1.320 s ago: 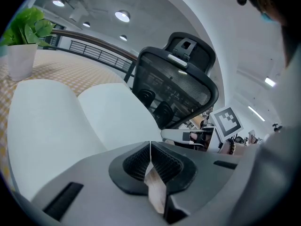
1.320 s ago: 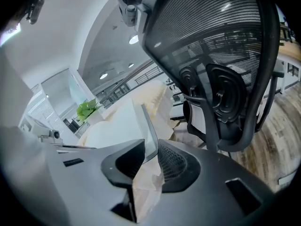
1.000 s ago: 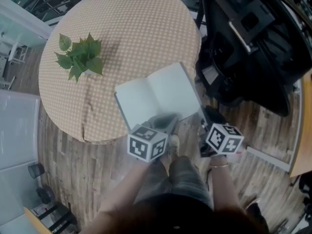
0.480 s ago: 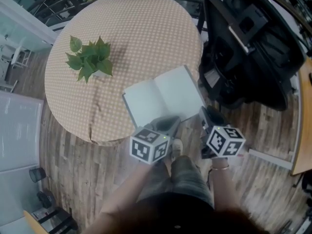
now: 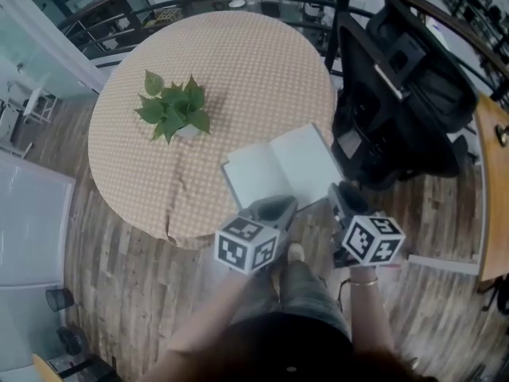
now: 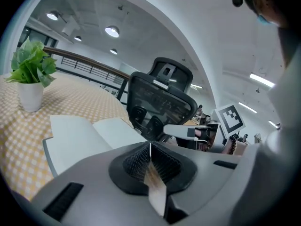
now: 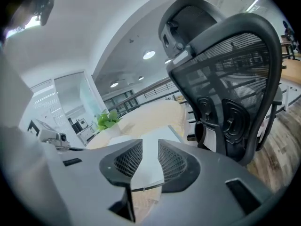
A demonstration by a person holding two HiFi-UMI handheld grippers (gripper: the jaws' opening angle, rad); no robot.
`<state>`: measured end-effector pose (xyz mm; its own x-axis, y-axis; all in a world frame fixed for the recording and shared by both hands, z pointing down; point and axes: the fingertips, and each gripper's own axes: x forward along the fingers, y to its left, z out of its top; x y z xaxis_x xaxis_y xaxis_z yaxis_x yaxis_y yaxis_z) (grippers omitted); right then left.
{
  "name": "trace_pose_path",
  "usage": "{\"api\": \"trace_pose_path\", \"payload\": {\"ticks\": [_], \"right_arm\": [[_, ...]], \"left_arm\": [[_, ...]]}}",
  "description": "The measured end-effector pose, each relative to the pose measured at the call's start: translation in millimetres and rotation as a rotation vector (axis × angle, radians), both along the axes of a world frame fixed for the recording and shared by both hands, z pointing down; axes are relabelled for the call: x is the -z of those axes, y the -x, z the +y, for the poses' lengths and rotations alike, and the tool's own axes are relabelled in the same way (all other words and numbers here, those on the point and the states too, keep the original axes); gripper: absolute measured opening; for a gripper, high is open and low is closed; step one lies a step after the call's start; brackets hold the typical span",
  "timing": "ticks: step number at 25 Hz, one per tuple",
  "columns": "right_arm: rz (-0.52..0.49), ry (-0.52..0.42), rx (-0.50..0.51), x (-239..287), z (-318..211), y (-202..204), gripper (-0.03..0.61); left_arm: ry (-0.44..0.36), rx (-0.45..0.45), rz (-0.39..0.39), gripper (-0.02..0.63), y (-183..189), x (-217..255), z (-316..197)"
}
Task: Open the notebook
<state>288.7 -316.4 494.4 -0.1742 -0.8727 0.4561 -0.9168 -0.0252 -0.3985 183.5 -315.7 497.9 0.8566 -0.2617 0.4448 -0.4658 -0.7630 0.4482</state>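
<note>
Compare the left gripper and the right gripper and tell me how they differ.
The left gripper has its jaws together; the right gripper has them apart. In the head view the left gripper overlaps the near edge of the open notebook; the right gripper sits off its right corner, beside the office chair. Both hold nothing.

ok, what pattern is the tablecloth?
Small orange-and-white checks all over the tablecloth; it shows best in the head view.

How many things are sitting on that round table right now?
2. A potted plant stands toward the table's left side; an open notebook lies at its near right edge, by the black chair. I see nothing else on it.
</note>
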Motion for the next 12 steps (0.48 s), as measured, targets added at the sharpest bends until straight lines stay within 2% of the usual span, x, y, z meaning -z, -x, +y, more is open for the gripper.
{"api": "trace_pose_path", "payload": {"ticks": [5,12], "right_arm": [[0.004,-0.054,0.047,23.1,3.6,36.6,0.101],[0.042,-0.119,0.138,49.8,12.2,94.6,0.029]], "left_arm": [[-0.057,-0.003,0.104,0.015,20.6,29.7,-0.2],[-0.107,-0.025,0.190,0.015,51.8,58.4,6.0]]}}
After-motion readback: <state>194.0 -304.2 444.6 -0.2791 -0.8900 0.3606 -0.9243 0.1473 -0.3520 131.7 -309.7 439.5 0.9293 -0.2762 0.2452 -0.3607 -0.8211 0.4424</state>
